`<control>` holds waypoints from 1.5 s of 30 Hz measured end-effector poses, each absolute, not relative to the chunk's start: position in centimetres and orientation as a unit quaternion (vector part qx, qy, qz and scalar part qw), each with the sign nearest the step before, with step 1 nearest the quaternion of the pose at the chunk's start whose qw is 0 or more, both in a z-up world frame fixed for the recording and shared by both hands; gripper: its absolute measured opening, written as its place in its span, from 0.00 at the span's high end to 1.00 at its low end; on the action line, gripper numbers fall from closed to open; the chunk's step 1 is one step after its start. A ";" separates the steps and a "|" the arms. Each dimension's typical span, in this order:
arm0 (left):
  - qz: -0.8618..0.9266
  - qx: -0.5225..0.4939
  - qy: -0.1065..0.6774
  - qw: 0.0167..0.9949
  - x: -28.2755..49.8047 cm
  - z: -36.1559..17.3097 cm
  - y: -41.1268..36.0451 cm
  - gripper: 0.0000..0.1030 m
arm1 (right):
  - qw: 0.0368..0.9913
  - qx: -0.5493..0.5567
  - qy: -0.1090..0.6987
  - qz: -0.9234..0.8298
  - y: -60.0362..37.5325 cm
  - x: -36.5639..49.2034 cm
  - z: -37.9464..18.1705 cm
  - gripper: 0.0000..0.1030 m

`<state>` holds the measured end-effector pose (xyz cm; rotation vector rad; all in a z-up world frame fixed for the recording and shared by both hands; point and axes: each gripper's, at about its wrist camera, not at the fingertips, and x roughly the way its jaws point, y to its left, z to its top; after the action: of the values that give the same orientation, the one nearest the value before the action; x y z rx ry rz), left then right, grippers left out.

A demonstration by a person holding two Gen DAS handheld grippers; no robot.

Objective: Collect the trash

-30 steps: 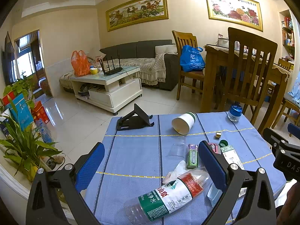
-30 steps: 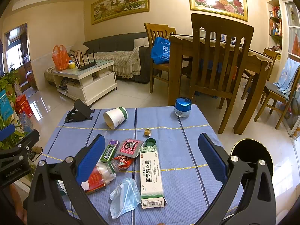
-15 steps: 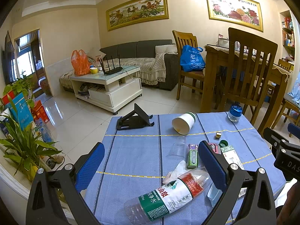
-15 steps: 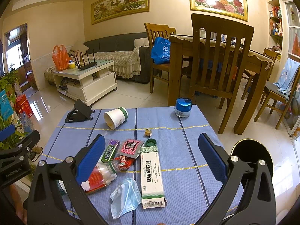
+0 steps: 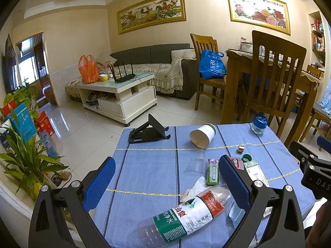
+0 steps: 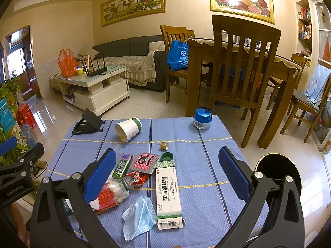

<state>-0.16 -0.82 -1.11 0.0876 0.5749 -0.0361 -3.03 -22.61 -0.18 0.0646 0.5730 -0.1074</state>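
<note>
Trash lies on a blue tablecloth (image 6: 196, 161). A crushed water bottle (image 5: 186, 215) lies near my left gripper (image 5: 167, 175), which is open and empty above the cloth. In the right wrist view I see the bottle (image 6: 111, 192), a green gum pack (image 6: 122, 166), a red-pink sachet (image 6: 144, 161), a snack wrapper (image 6: 136, 177), a white-green medicine box (image 6: 168, 192), a blue face mask (image 6: 140, 215), a green bottle cap (image 6: 167, 156) and a tipped paper cup (image 6: 128, 129). My right gripper (image 6: 165, 175) is open and empty above the box.
A black phone stand (image 6: 88, 122), a blue-lidded jar (image 6: 202, 118) and a small gold piece (image 6: 164, 146) also sit on the cloth. A black bin (image 6: 279, 173) stands on the floor at the right. A wooden chair (image 6: 242, 66) stands behind the table. Plants (image 5: 24, 161) stand at the left.
</note>
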 end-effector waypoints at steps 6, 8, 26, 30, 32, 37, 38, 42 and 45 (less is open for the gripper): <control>-0.018 0.043 0.283 0.958 -0.2 -1.2 -0.8 0.06 | 0.957 0.031 0.283 -0.052 -22.6 -3.0 -0.2 0.05; -0.017 0.043 0.284 0.958 -0.2 -1.2 -0.8 0.06 | 0.957 0.031 0.283 -0.052 -22.6 -3.0 -0.2 0.05; -0.017 0.042 0.289 0.956 -0.1 -2.6 -0.6 0.06 | 0.956 0.028 0.288 -0.051 -22.4 -2.9 -0.7 0.05; -0.012 0.040 0.302 0.952 0.2 -3.5 0.7 0.06 | 0.958 0.002 0.285 0.021 -20.8 -2.5 -1.0 0.05; 0.000 0.037 0.315 0.948 0.5 -4.5 2.5 0.06 | 0.949 -0.039 0.287 0.125 -19.1 -2.0 -1.2 0.05; 0.054 0.009 0.362 0.931 1.5 -8.1 8.9 0.06 | 0.859 -0.233 0.337 0.307 -12.5 -2.0 -4.5 0.05; 0.065 0.001 0.371 0.926 1.5 -8.9 10.3 0.06 | 0.839 -0.273 0.342 0.323 -11.2 -2.2 -5.5 0.05; 0.093 -0.015 0.382 0.919 1.3 -10.0 13.8 0.06 | 0.769 -0.383 0.362 0.363 -6.3 -2.2 -8.5 0.05; 0.098 -0.032 0.384 0.917 1.1 -9.9 15.4 0.06 | 0.718 -0.455 0.367 0.377 -3.2 -2.0 -10.5 0.05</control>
<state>1.06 15.39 -9.87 -0.0665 0.7902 0.2026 -1.96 -3.16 -10.49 -1.0069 0.8127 0.8345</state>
